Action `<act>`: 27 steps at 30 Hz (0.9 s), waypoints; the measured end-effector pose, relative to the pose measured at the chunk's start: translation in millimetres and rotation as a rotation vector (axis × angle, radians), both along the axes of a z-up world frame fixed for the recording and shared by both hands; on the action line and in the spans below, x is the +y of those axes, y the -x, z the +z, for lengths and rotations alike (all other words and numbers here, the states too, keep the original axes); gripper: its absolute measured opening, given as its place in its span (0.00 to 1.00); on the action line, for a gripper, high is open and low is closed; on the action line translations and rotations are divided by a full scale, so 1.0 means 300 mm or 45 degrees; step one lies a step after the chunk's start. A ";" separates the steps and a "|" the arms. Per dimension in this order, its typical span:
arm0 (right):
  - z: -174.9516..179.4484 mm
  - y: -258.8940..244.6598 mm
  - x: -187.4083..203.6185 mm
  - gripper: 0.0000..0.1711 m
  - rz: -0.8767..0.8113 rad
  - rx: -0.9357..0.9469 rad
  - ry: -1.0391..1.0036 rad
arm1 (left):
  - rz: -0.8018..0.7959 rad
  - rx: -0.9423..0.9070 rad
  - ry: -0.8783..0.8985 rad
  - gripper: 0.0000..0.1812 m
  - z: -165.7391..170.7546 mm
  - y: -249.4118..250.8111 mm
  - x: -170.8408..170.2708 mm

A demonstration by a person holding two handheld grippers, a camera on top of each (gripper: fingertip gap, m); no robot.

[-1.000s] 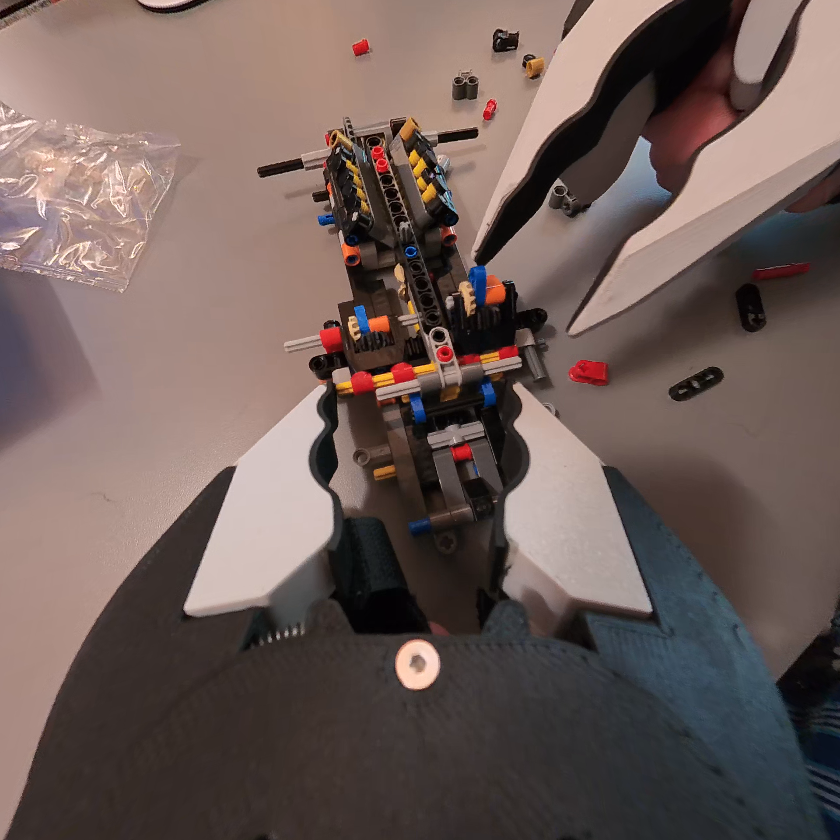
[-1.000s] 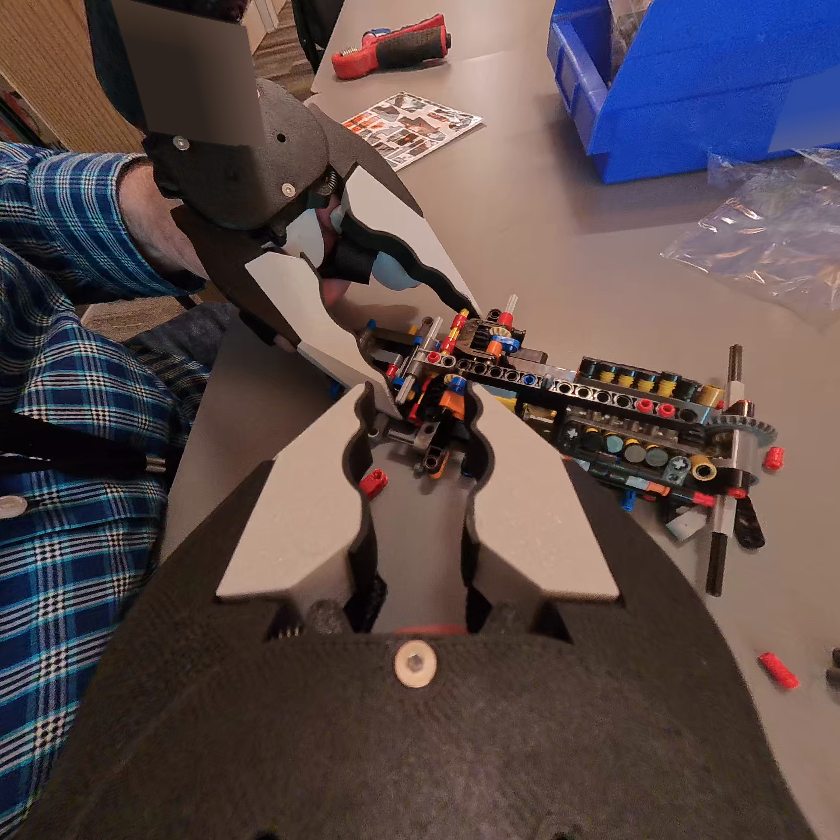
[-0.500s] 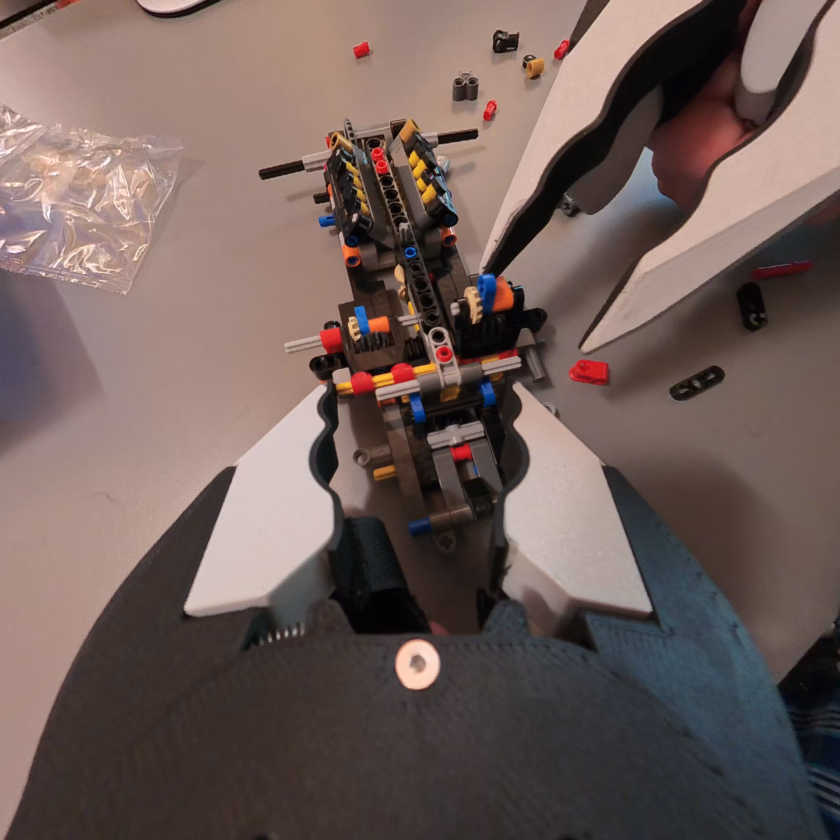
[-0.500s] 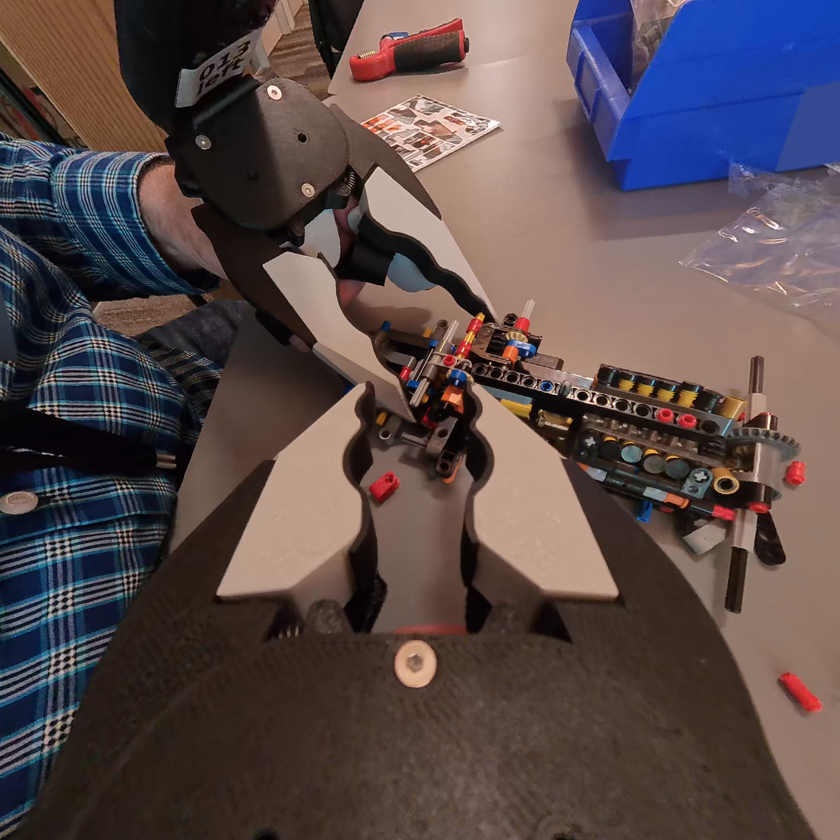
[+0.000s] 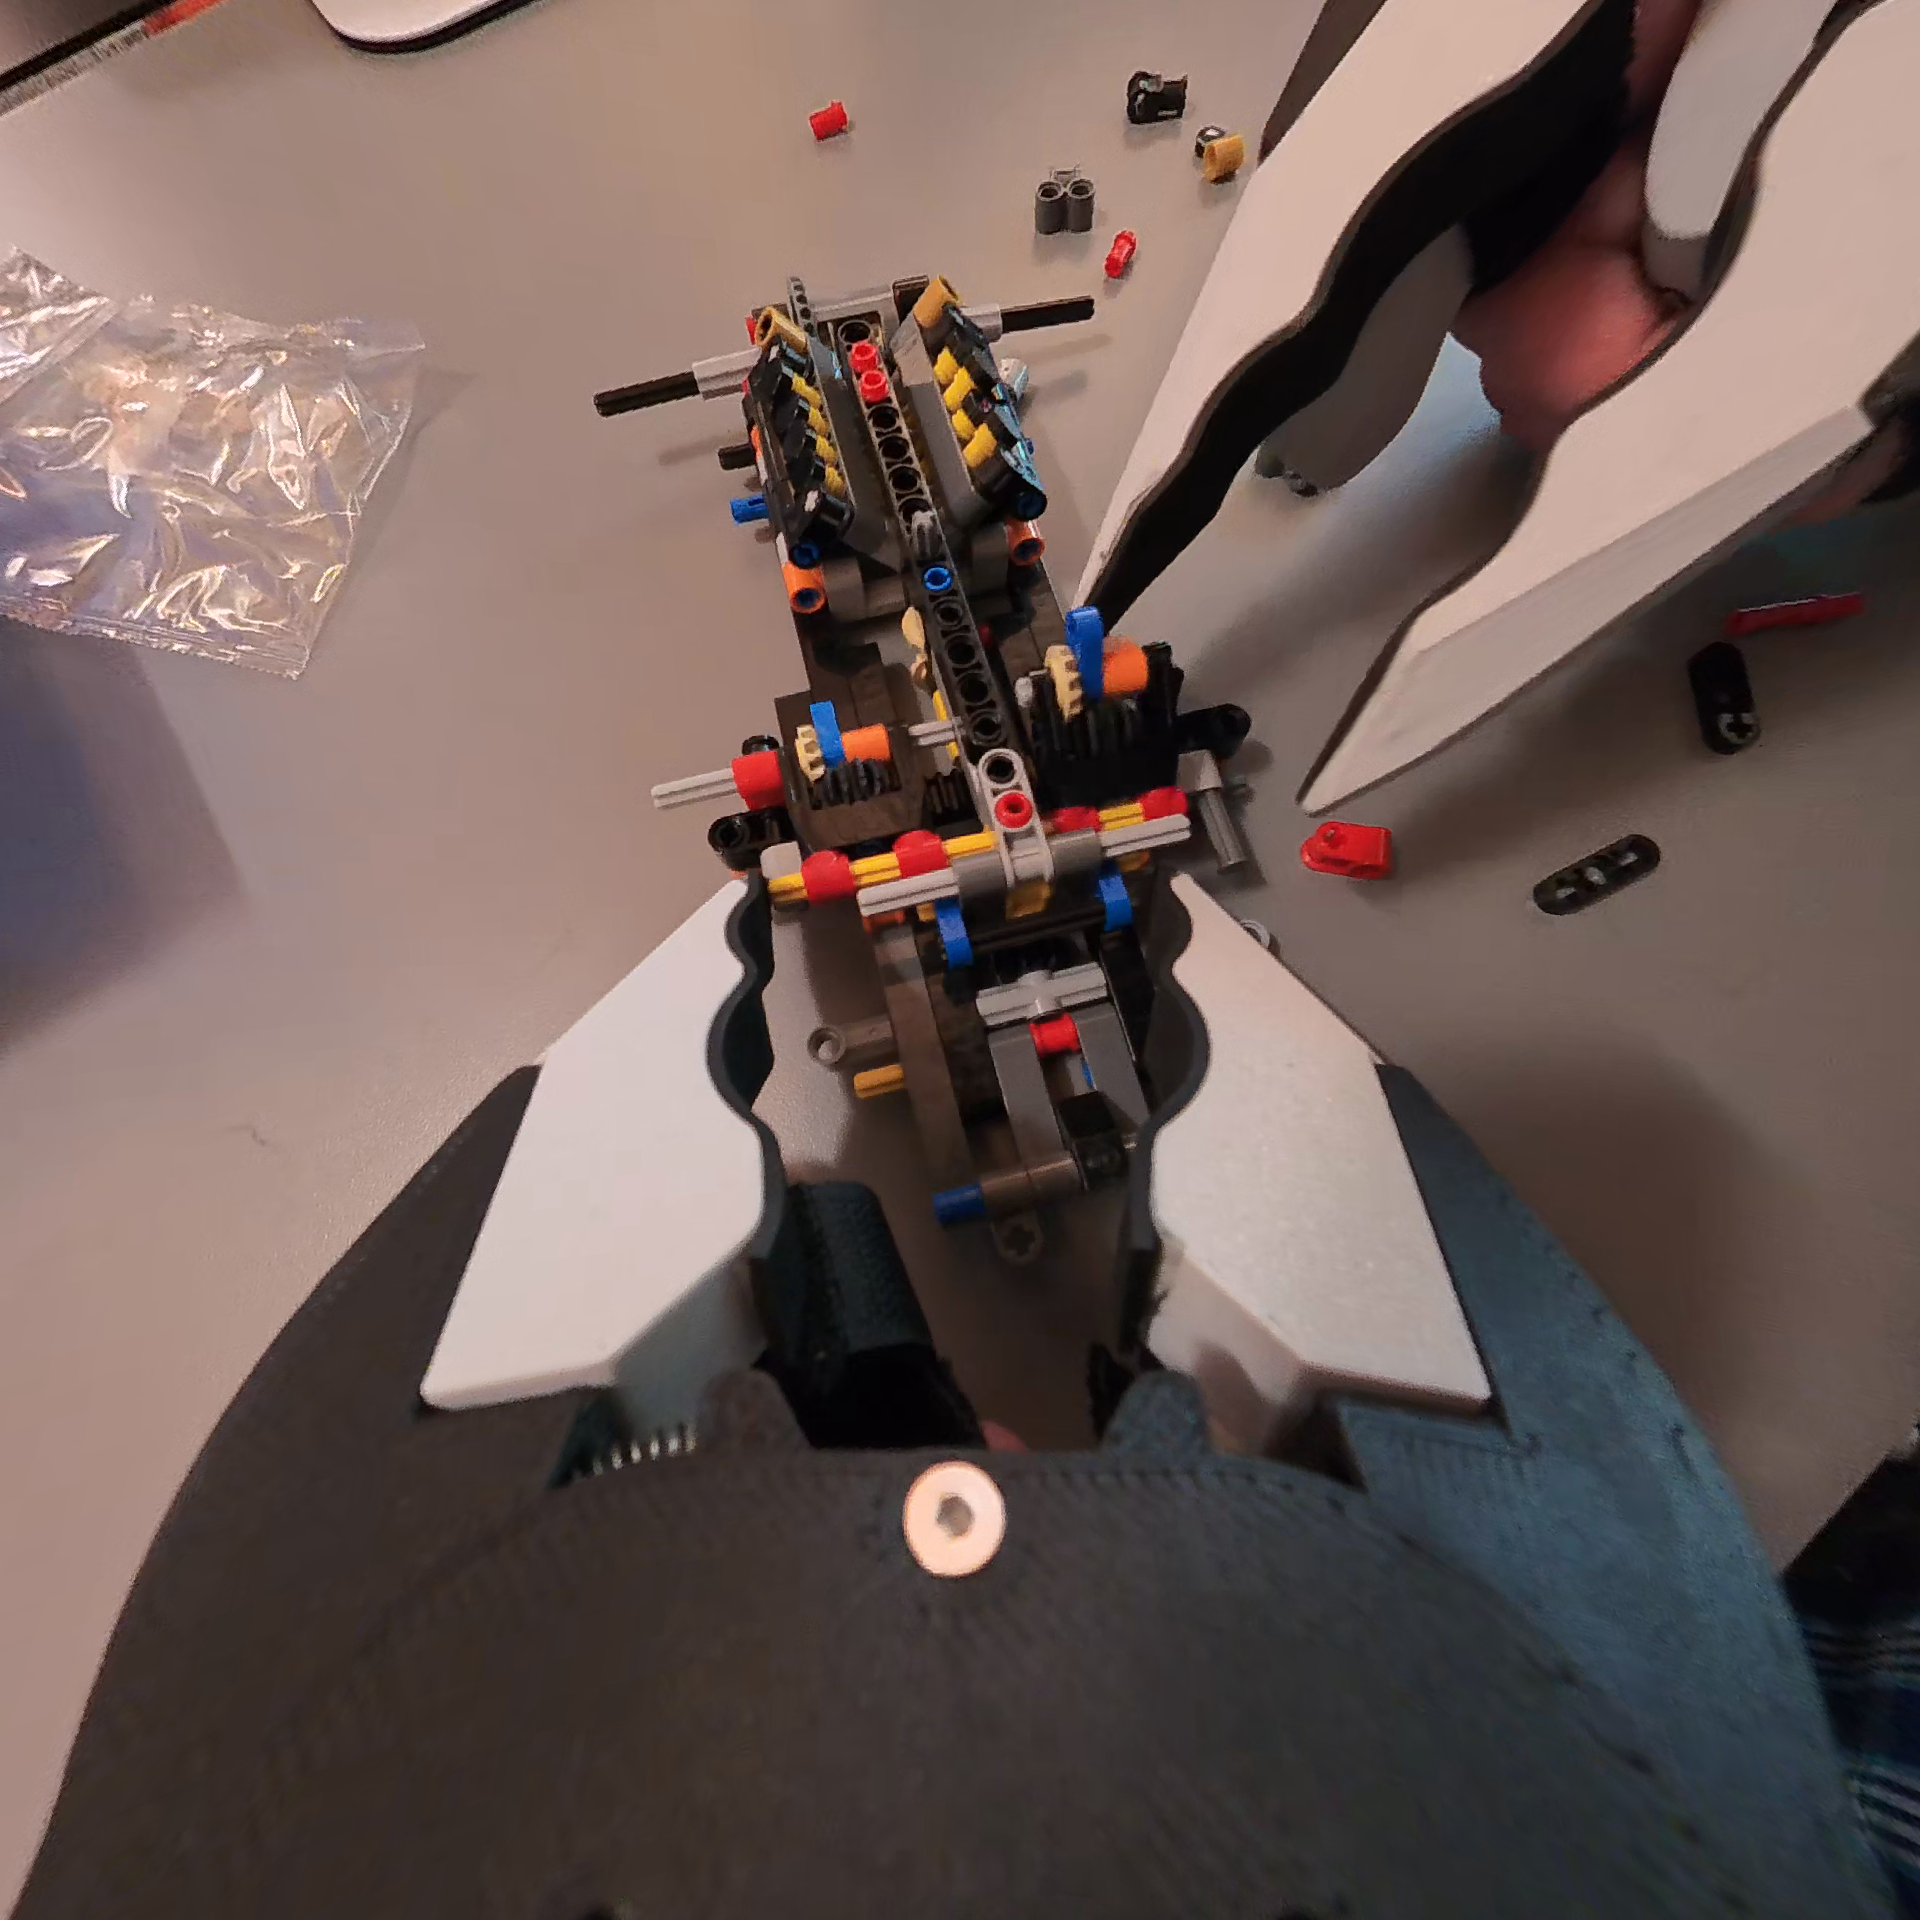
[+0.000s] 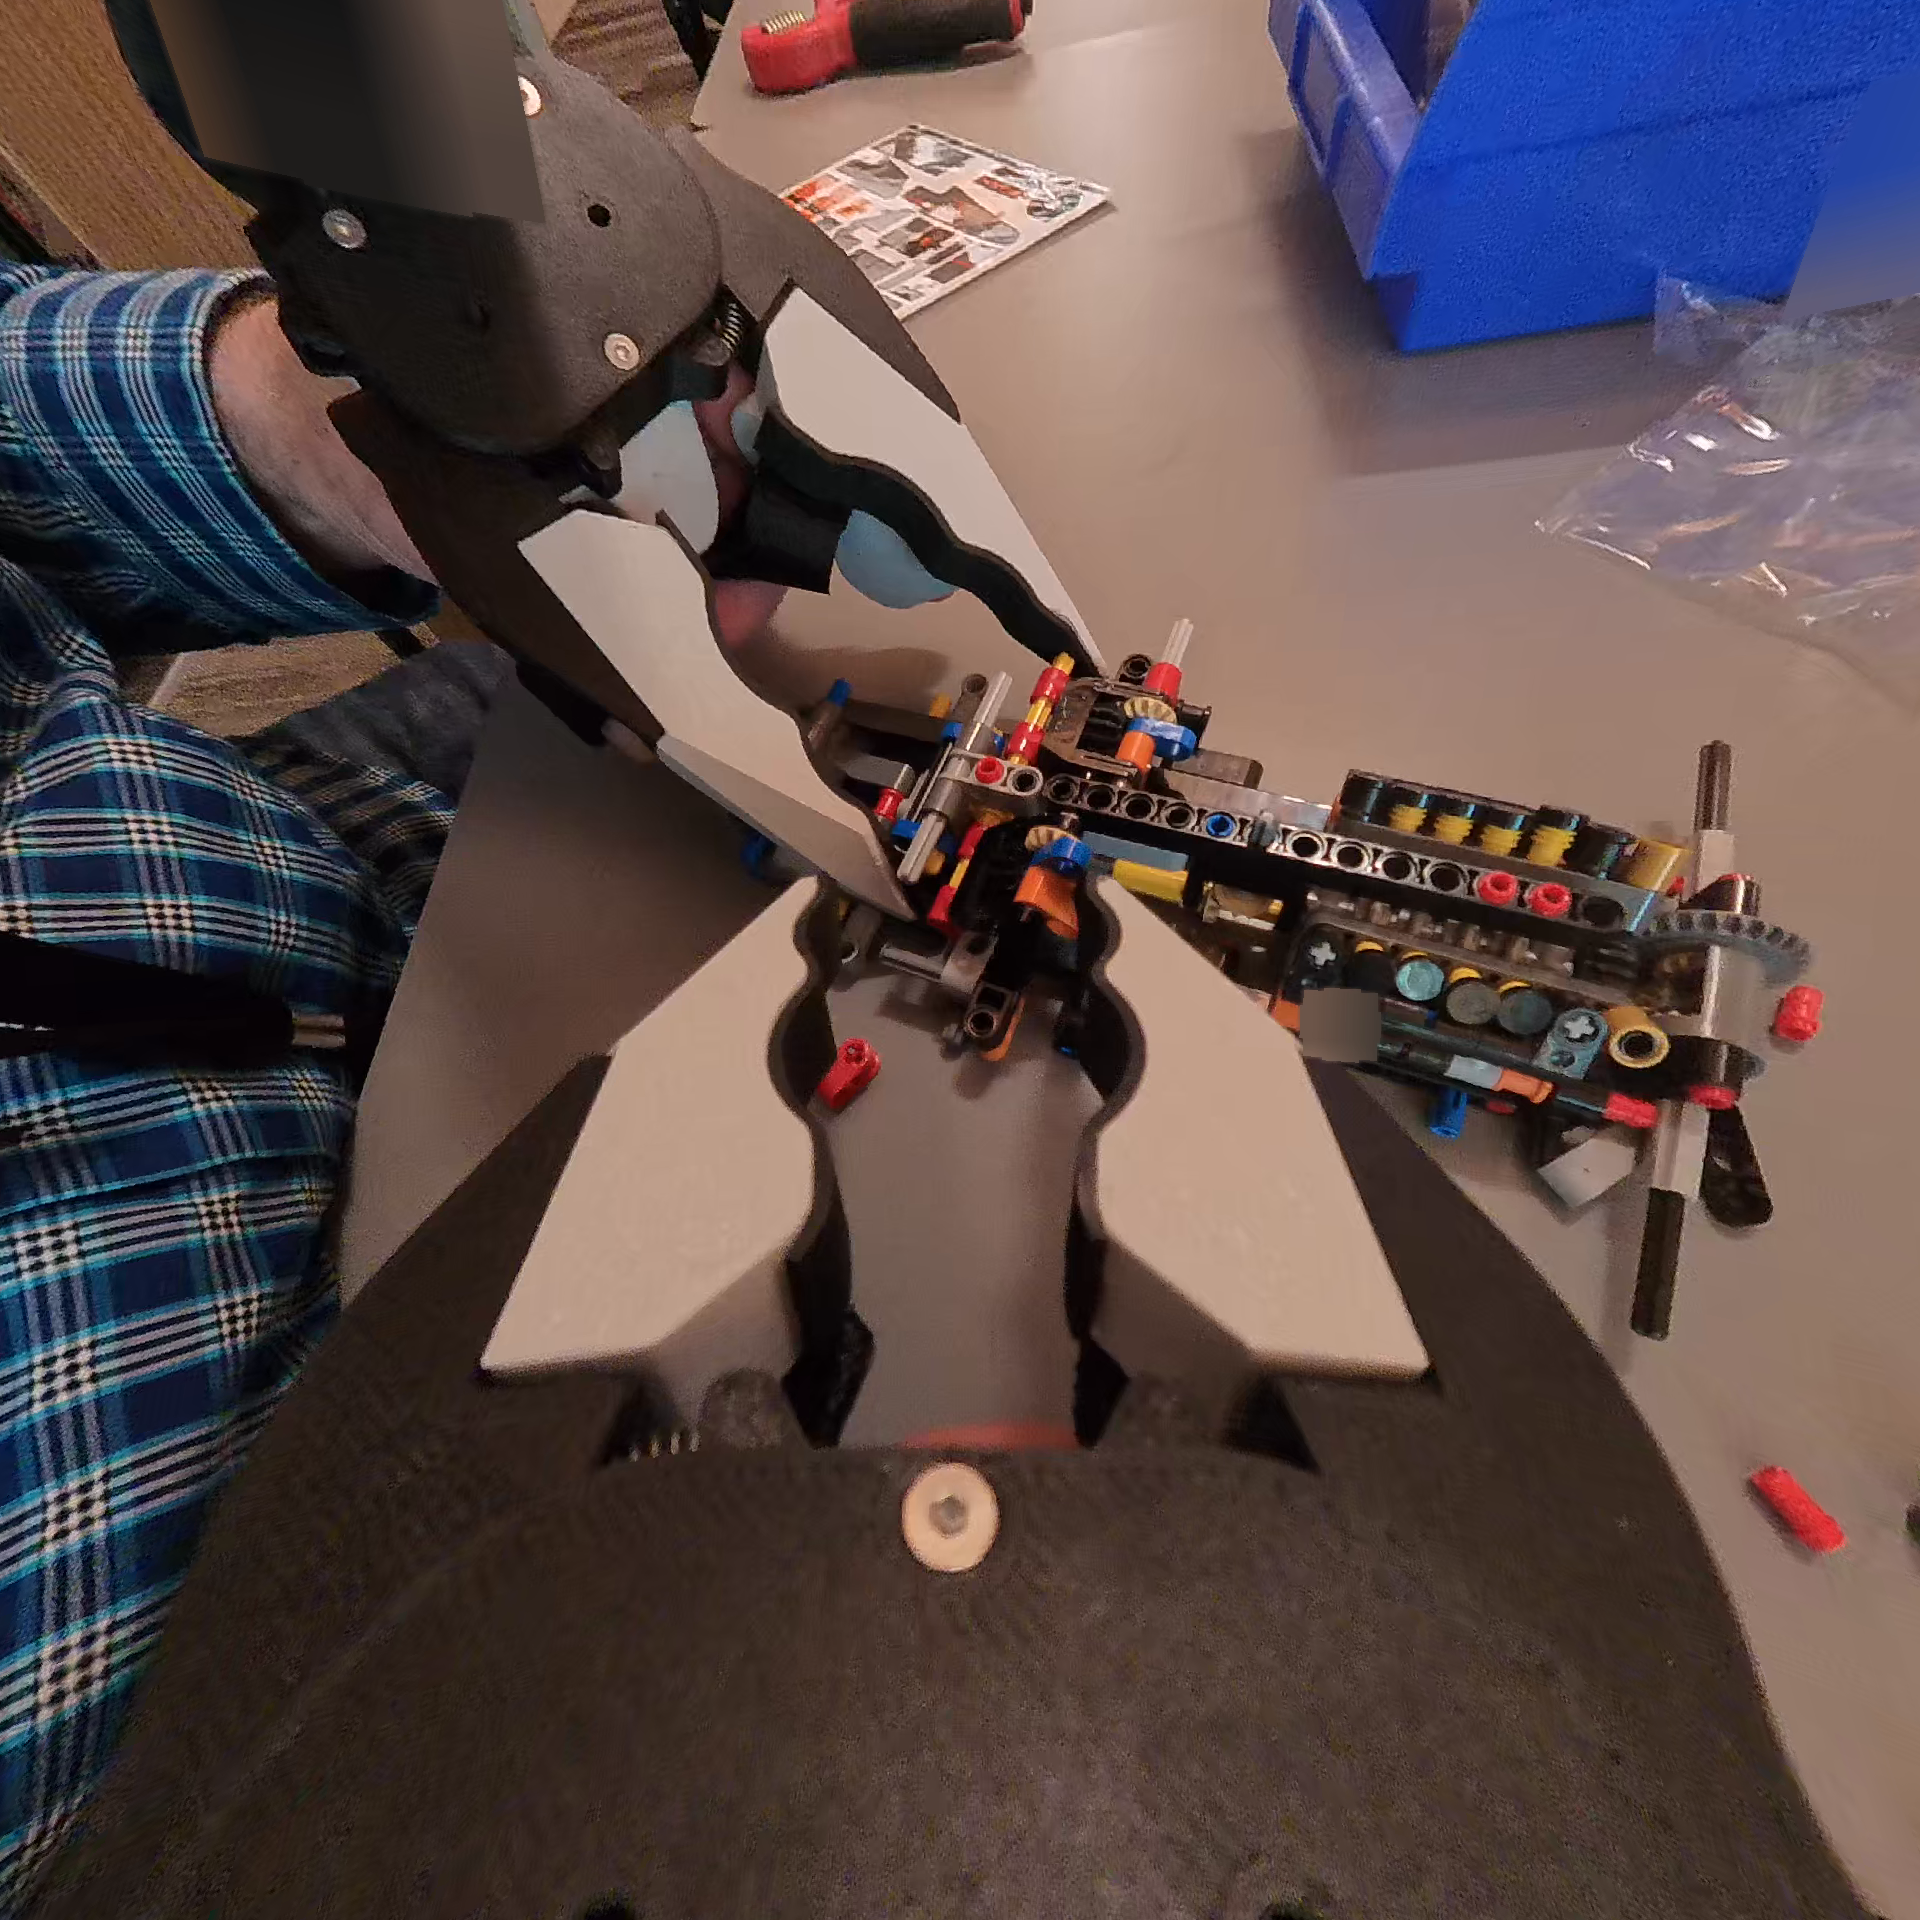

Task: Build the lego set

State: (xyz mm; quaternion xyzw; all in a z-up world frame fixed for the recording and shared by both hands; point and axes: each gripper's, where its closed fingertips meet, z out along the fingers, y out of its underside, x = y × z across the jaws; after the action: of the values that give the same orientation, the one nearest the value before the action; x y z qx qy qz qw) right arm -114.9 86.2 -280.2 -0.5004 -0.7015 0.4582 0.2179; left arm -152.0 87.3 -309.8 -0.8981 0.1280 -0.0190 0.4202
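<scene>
Lego chassis [image 5: 935, 665], a long black beam frame studded with red, yellow, blue and orange pins, gears and axles, lies on the grey desk [image 5: 468, 935] running from near to far in the left wrist view; at far left sits a crumpled clear plastic bag [image 5: 177, 468]; the left hand-held gripper [image 5: 961, 904] has its grey fingers spread around the near end of the frame, the right one touching it, and whether they truly clamp it I cannot tell; to the right the right hand-held gripper [image 5: 1205, 707] stands spread and empty, one tip just beside the blue and orange gear cluster; right of it lie a small red connector [image 5: 1345, 850], a short black link [image 5: 1595, 875] and other loose pieces farther off. Judging by this, the engine block and gear train are built; wheels and bodywork are absent, and scattered parts remain, so much is left.
</scene>
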 end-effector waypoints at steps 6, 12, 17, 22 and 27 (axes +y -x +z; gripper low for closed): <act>-0.010 0.001 0.004 0.25 -0.005 -0.020 -0.005 | 0.000 0.001 0.000 0.39 0.000 0.000 0.000; -0.022 0.003 0.006 0.27 -0.008 -0.044 -0.013 | 0.000 -0.002 0.001 0.39 0.000 0.000 0.000; -0.029 0.003 0.005 0.27 -0.008 -0.056 -0.027 | 0.000 -0.005 0.002 0.39 -0.001 0.000 0.000; -0.011 -0.001 0.037 0.28 -0.035 -0.039 -0.039 | 0.000 -0.009 0.004 0.39 -0.001 0.000 0.000; 0.116 -0.027 0.178 0.26 -0.172 0.110 -0.069 | 0.000 -0.018 0.009 0.39 -0.002 0.001 0.000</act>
State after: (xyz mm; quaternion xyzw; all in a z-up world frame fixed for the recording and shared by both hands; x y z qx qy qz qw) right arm -106.9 139.6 -245.4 -0.5203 -0.6682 0.4444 0.2920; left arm -152.2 87.3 -310.4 -0.8996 0.1250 -0.0256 0.4178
